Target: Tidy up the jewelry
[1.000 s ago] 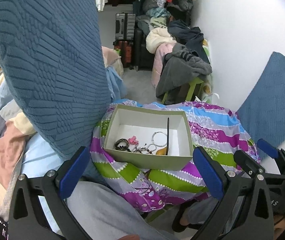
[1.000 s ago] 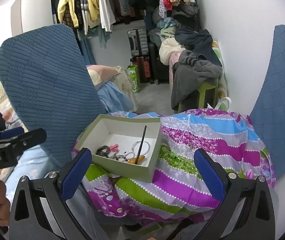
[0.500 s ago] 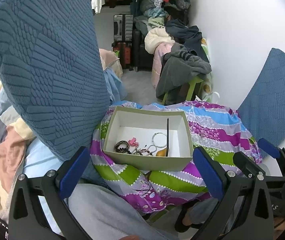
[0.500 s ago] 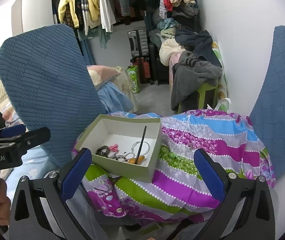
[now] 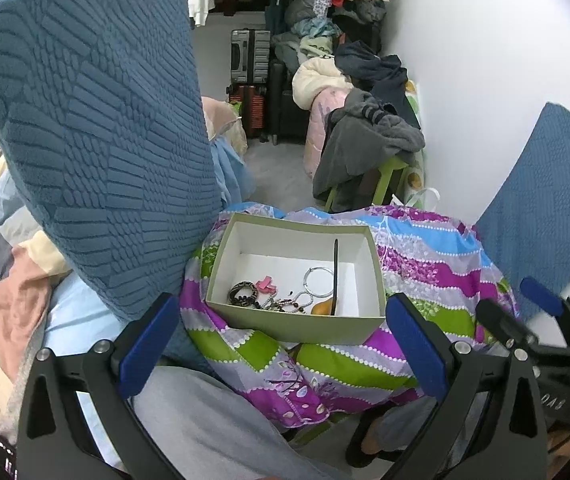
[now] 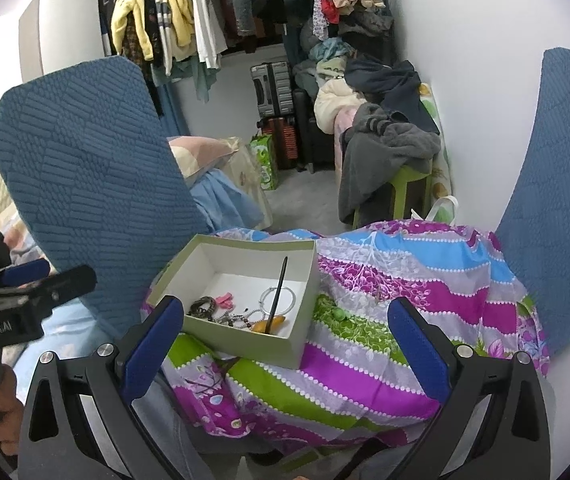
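Olive-green open cardboard box (image 5: pixel 297 322), white inside, on striped floral cloth (image 5: pixel 437 256). Contents near front wall: dark beaded bracelet (image 5: pixel 242 293), pink clip (image 5: pixel 266 283), silver bangle (image 5: pixel 319 281), black stick (image 5: pixel 335 272). Left tool (image 5: pixel 281 352): wide, holding nothing. Right tool (image 6: pixel 285 350): wide, holding nothing.

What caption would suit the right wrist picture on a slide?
Open right gripper faces a jewelry box on a striped cloth, between two blue cushions.

1 box (image 5: pixel 297 322); 2 blue cushions (image 6: pixel 85 184); 1 silver bangle (image 5: pixel 317 281); 1 pink clip (image 5: pixel 266 284); 1 black stick (image 5: pixel 335 276).
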A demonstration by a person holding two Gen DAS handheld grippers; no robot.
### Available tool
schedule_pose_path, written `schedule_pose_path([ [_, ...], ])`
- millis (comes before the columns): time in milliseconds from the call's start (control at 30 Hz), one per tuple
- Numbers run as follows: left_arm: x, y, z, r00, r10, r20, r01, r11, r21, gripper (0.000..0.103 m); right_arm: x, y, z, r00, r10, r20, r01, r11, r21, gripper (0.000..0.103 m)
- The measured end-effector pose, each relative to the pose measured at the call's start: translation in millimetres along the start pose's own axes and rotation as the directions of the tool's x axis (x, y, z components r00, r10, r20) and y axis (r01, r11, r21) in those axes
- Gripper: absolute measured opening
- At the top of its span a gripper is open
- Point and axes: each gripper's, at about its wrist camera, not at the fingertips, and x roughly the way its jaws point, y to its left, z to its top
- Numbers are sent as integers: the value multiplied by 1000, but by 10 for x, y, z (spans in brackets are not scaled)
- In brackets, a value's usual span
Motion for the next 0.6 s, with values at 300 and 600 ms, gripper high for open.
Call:
schedule_pose_path([
  [300,38,-5,-16,1000,0,-15,0,1000,18,102,-16,2,-6,1000,-14,5,14,1000,-9,103],
  [600,21,-18,-17,1000,-4,-9,4,1000,21,102,-15,10,-14,1000,-16,4,16,1000,-11,103],
])
